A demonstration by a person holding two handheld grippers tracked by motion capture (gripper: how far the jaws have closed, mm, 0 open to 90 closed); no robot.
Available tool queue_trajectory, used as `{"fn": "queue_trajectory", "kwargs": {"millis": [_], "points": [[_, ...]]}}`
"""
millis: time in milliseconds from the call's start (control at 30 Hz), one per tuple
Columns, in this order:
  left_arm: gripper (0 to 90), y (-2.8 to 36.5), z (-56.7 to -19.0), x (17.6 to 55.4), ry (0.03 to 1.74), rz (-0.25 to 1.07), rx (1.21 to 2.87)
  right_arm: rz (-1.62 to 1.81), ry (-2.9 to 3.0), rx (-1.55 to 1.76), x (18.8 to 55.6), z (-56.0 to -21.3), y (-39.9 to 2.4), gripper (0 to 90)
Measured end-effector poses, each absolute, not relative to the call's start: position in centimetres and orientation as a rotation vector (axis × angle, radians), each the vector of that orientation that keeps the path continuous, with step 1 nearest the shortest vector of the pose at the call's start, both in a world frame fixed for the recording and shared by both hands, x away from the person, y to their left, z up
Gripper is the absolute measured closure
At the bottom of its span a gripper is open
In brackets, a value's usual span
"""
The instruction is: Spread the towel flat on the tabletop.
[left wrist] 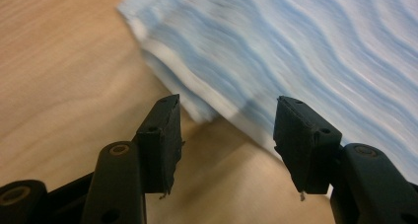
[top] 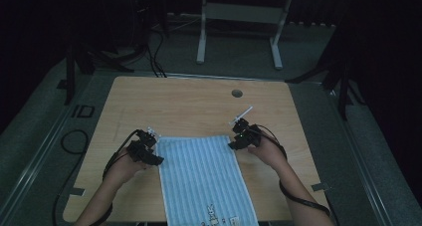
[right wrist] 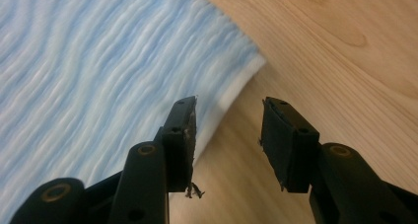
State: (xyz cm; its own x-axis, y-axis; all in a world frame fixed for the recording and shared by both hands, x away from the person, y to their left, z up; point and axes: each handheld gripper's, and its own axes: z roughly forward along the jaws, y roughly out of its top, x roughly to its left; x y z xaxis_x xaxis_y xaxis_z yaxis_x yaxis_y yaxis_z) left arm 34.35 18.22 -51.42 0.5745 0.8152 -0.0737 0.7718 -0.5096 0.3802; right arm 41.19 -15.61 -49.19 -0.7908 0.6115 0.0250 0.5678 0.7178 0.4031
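towel (top: 201, 173) | light-blue striped, folded | flat on table, near edge

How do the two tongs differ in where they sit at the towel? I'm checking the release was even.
The left tongs sit at the blue striped towel's far left corner; the right tongs sit at its far right corner. In the left gripper view, the towel's edge reaches into the gap between the jaws; in the right gripper view, that gap frames bare table. Both are open, gripping nothing.
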Motion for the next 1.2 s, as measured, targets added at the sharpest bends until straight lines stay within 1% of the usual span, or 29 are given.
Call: {"fn": "queue_trajectory", "kwargs": {"millis": [100,133,167,200,233,267,300,367,500,633,700,767,833,867,933,967,1000,1067,1100,1167,1200], "points": [[44.1,17.9,-51.8,35.2,1.302,0.157,2.44,0.56,2.834,1.005,42.0,-50.3,-14.9,55.9],[44.2,17.8,-52.0,35.5,1.301,0.149,2.439,0.556,2.847,1.006,42.2,-50.6,-14.7,57.2],[45.8,17.7,-52.1,35.7,1.303,0.147,2.438,0.55,2.861,1.007,42.2,-50.9,-14.6,64.4],[55.8,17.6,-52.1,35.7,1.291,0.172,2.444,0.536,2.858,0.99,42.1,-50.9,-14.4,72.9],[63.1,17.4,-52.0,35.7,1.28,0.189,2.444,0.532,2.848,0.975,41.9,-50.8,-14.3,80.2],[74.9,17.4,-51.9,35.7,1.261,0.193,2.442,0.537,2.852,0.962,41.8,-50.7,-14.2,86.1],[81.9,17.2,-51.7,35.6,1.252,0.207,2.44,0.54,2.85,0.941,41.5,-50.4,-14.2,87.8],[84.8,17.1,-51.3,35.4,1.227,0.22,2.452,0.554,2.848,0.902,40.8,-49.6,-14.2,88.3],[85.5,17.2,-50.3,34.3,1.203,0.256,2.426,0.624,2.83,0.82,38.8,-47.7,-14.3,88.5],[85.8,17.9,-49.2,32.7,1.174,0.255,2.374,0.676,2.808,0.73,36.2,-46.0,-14.9,88.4],[85.6,18.5,-48.7,31.3,1.147,0.234,2.358,0.699,2.793,0.695,34.8,-45.3,-15.5,88.4],[85.2,19.0,-48.6,29.3,1.073,0.174,2.381,0.737,2.787,0.648,32.5,-44.8,-16.3,88.4],[84.1,19.4,-48.9,27.6,1.044,0.125,2.392,0.772,2.825,0.622,30.3,-45.0,-17.0,88.2],[82.0,19.5,-49.2,26.8,1.029,0.073,2.423,0.758,2.87,0.587,29.3,-45.5,-17.1,87.5],[72.7,19.9,-49.6,25.8,1.031,0.03,2.466,0.696,2.978,0.525,27.5,-47.0,-17.3,79.4],[67.7,20.2,-49.7,25.5,1.031,0.012,2.491,0.675,3.004,0.498,26.8,-47.6,-17.4,77.3],[64.4,20.5,-49.7,25.3,1.041,0.055,2.511,0.657,3.002,0.489,26.4,-47.8,-17.7,75.8],[61.0,21.4,-49.4,25.5,1.114,0.117,2.508,0.641,2.96,0.502,26.5,-47.4,-18.2,75.6],[61.1,21.7,-49.1,25.8,1.127,0.149,2.494,0.654,2.917,0.535,27.1,-46.9,-18.6,76.4],[61.6,21.8,-48.6,26.4,1.147,0.177,2.468,0.66,2.859,0.579,28.4,-46.0,-18.6,81.4],[63.3,21.5,-48.4,26.8,1.138,0.209,2.472,0.663,2.844,0.582,29.0,-45.8,-18.2,84.5]]}}
